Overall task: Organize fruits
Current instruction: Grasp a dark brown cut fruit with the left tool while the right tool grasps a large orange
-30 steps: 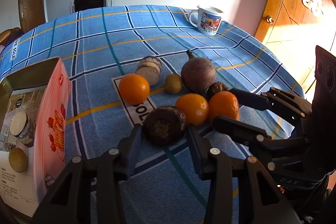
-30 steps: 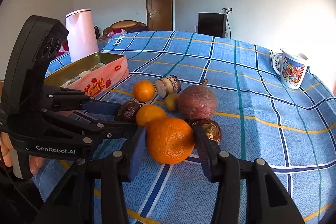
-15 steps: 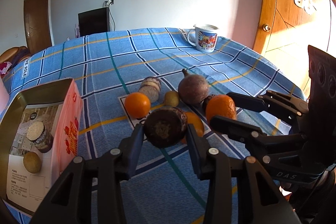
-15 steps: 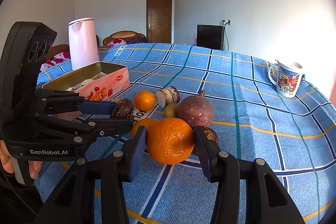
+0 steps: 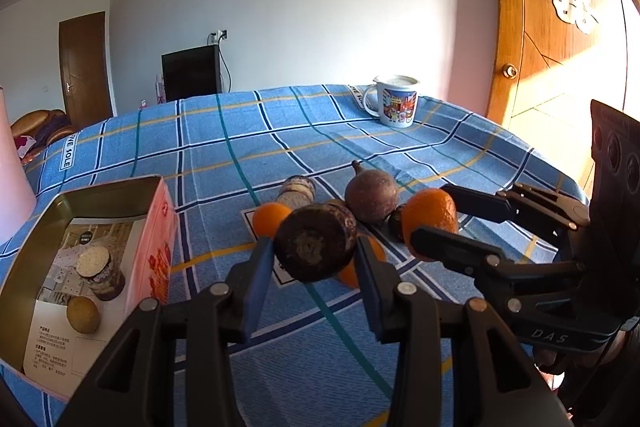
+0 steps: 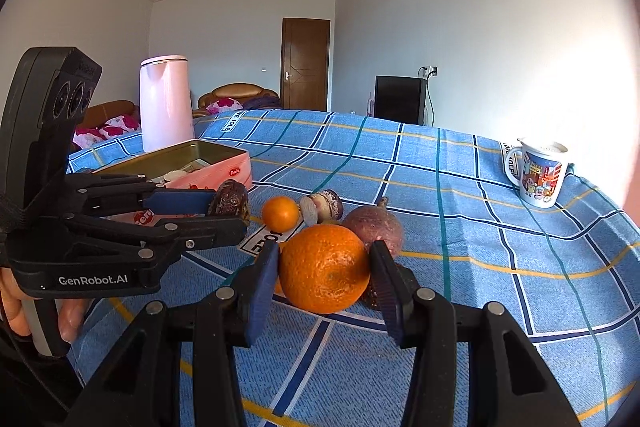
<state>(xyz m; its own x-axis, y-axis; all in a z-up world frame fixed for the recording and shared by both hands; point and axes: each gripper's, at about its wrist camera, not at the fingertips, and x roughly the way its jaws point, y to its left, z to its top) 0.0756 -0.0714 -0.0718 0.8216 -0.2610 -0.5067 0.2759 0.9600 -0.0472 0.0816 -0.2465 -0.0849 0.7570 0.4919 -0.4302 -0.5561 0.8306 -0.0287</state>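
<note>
Left tool [image 5: 314, 263]: clamped on a dark brown, rough-skinned fruit [image 5: 315, 242], held above the table [image 5: 240, 147].
Right tool [image 6: 323, 273]: gripping a dimpled orange [image 6: 324, 269], lifted.
Loose fruit [image 6: 280, 213]: clustered mid-table.
Tin [image 5: 44, 227]: left, holding two pieces.

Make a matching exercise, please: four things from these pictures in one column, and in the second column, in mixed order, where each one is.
Things:
1. dark brown fruit
2. large orange
3. small yellow-brown fruit
4. mug

Places:
a. inside the pink tin
b. between the jaws of the right gripper
c. standing on the tablecloth, at its far side
d. between the jaws of the left gripper

Pairs: 1-d, 2-b, 3-a, 4-c
</note>
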